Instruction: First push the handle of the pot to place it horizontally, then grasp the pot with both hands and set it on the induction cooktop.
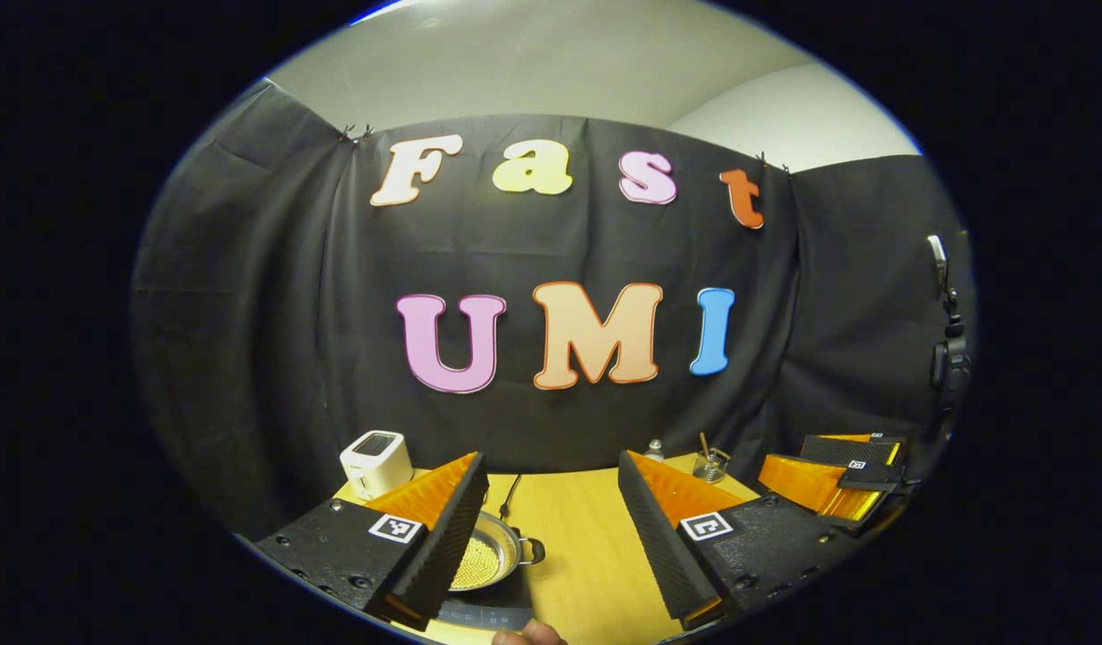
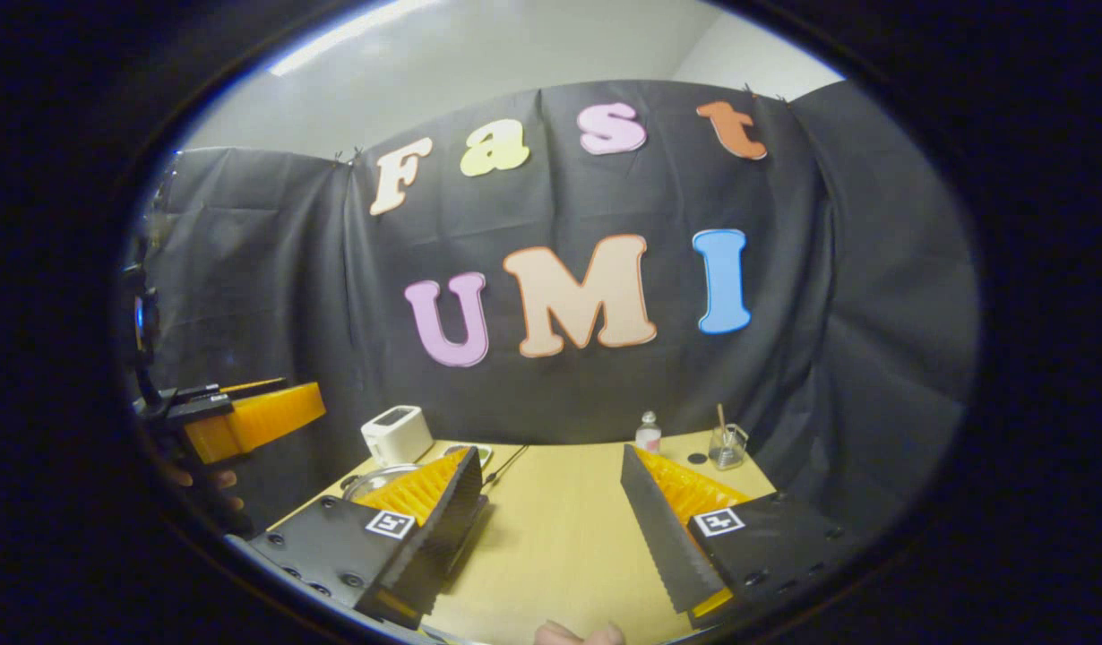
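In the left gripper view a steel pot (image 1: 490, 557) with pale yellow contents sits low between my fingers, partly hidden by the left finger. It rests on a dark induction cooktop (image 1: 488, 614), and its small side handle (image 1: 534, 549) points right. My left gripper (image 1: 551, 546) is open above the table with nothing held. My right gripper (image 2: 551, 528) is open too, over bare wood. A curved edge of the pot (image 2: 372, 480) peeks out behind its left finger. Each gripper also appears from the other's view: the right gripper (image 1: 838, 479) at the right, the left gripper (image 2: 246, 417) raised at the left.
A white toaster (image 1: 376, 461) stands at the table's back left, with a thin black cable (image 1: 508, 497) beside it. A small bottle (image 2: 647, 433) and a glass jar (image 2: 726, 446) with a stick in it stand at the back right. The wooden table (image 2: 560, 537) reaches the black cloth wall.
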Demonstrator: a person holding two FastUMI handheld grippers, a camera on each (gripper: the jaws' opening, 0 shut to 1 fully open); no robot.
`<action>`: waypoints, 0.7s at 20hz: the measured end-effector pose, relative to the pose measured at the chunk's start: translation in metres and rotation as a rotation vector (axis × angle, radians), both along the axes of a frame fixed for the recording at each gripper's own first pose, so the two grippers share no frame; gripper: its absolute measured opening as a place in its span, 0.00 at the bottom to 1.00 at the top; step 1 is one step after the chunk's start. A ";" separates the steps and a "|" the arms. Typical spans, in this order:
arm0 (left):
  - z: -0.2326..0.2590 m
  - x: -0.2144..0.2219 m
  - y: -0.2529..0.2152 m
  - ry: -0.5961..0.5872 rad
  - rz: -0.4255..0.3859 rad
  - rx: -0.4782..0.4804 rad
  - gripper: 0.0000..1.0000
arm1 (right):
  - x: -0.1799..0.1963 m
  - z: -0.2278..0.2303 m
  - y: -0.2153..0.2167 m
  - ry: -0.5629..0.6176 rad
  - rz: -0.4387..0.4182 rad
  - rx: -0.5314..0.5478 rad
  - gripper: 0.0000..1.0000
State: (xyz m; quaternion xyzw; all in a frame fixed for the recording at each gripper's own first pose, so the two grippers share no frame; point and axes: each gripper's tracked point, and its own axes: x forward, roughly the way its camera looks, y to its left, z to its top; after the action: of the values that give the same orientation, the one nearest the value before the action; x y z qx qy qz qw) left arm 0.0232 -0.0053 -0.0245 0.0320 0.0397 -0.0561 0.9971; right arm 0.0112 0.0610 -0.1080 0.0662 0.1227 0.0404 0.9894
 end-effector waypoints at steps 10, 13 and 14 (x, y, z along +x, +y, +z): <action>0.023 -0.074 0.014 -0.083 -0.011 -0.001 0.89 | -0.067 0.056 -0.014 -0.096 -0.074 -0.005 0.93; 0.018 -0.084 0.019 -0.077 -0.014 -0.040 0.89 | -0.079 0.052 -0.028 -0.099 -0.111 -0.046 0.93; 0.019 -0.090 0.027 -0.081 -0.006 -0.031 0.88 | -0.085 0.051 -0.025 -0.097 -0.110 -0.046 0.93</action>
State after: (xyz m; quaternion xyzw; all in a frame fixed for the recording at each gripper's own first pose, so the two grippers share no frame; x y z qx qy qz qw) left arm -0.0673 0.0220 -0.0057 0.0191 -0.0015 -0.0586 0.9981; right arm -0.0735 0.0362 -0.0567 0.0478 0.0715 -0.0137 0.9962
